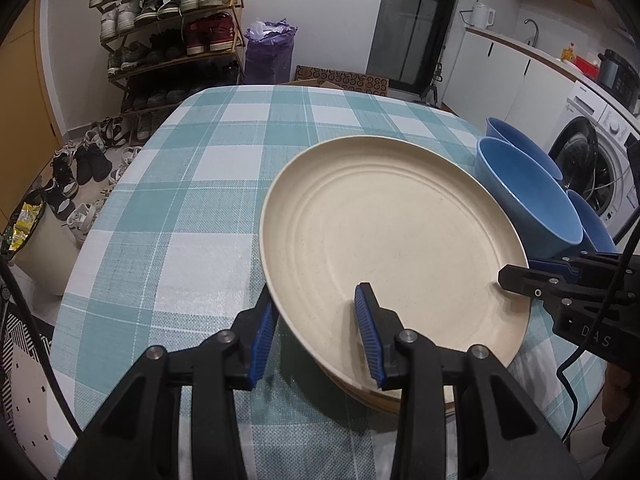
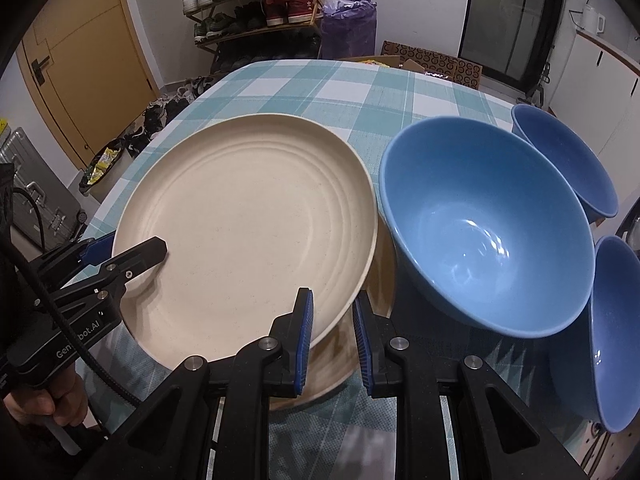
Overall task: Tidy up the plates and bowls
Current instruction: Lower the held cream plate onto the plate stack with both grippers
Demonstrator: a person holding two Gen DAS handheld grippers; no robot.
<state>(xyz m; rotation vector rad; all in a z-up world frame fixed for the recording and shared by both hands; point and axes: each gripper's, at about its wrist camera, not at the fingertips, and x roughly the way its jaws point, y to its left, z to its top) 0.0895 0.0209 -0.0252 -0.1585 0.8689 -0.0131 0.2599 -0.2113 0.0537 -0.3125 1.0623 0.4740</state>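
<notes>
We hold 2 claws over a desk [image 1: 192,184] with a teal and white checked cloth. The left claw [image 1: 316,332] grips the near left rim of the cream plate [image 1: 392,240]: 1 blue pad is under the rim and the other pad lies on the inner face of the plate. In the right wrist view the left claw [image 2: 132,252] comes in from the left side, and a hand [image 2: 44,404] holds its handle at the lower left corner.

The right claw [image 2: 332,344] is narrow, almost closed, on the near right edge of the same plate; its left pad lies on the plate and its right pad is outside the rim. We cannot tell how firmly it presses.

The cream plate is tilted and sits on top of another plate [image 2: 336,364], whose tan rim shows below it. Just beside the plates, on the right, stands a big blue bowl [image 2: 488,232]. 2 more blue bowls are near it: the far bowl [image 2: 568,160] and the near bowl [image 2: 616,332] at the right edge.
</notes>
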